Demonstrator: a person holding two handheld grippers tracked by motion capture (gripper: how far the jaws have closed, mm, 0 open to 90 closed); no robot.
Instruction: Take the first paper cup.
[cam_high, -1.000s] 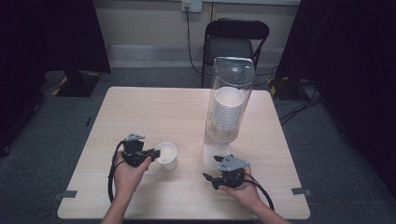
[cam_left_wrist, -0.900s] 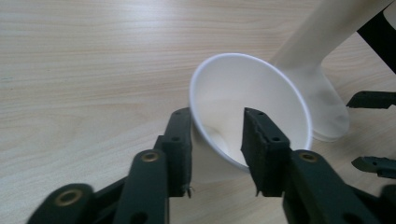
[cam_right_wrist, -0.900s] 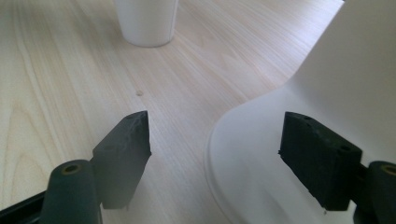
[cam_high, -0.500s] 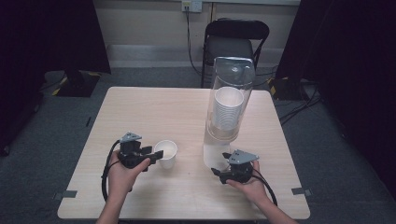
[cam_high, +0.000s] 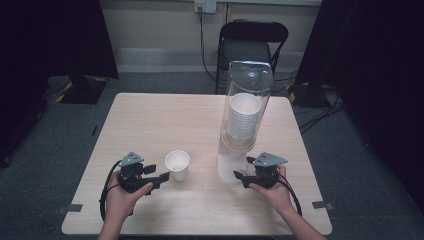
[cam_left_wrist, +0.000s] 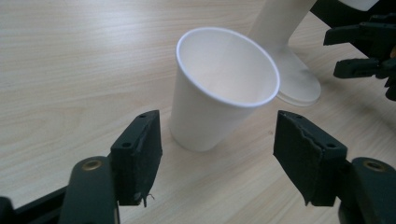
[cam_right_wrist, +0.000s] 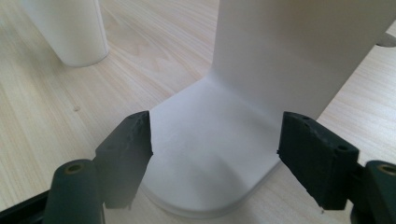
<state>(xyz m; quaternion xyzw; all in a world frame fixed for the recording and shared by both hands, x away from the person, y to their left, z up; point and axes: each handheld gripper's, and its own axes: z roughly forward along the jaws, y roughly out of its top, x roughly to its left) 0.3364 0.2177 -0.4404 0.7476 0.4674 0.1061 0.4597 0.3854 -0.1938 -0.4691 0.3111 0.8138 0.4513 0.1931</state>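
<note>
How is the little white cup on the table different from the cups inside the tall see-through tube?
The single white paper cup stands alone, upright on the wooden table; the stacked white cups are nested together. The single cup sits in the open, the stack is shut inside the clear dispenser tube, raised above the table. Both look alike: white, mouths upward.

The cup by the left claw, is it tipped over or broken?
No. The cup stands upright on the table, empty and whole. The left claw has just been opening, with the cup free ahead of its pads. Nothing is spilled.
</note>
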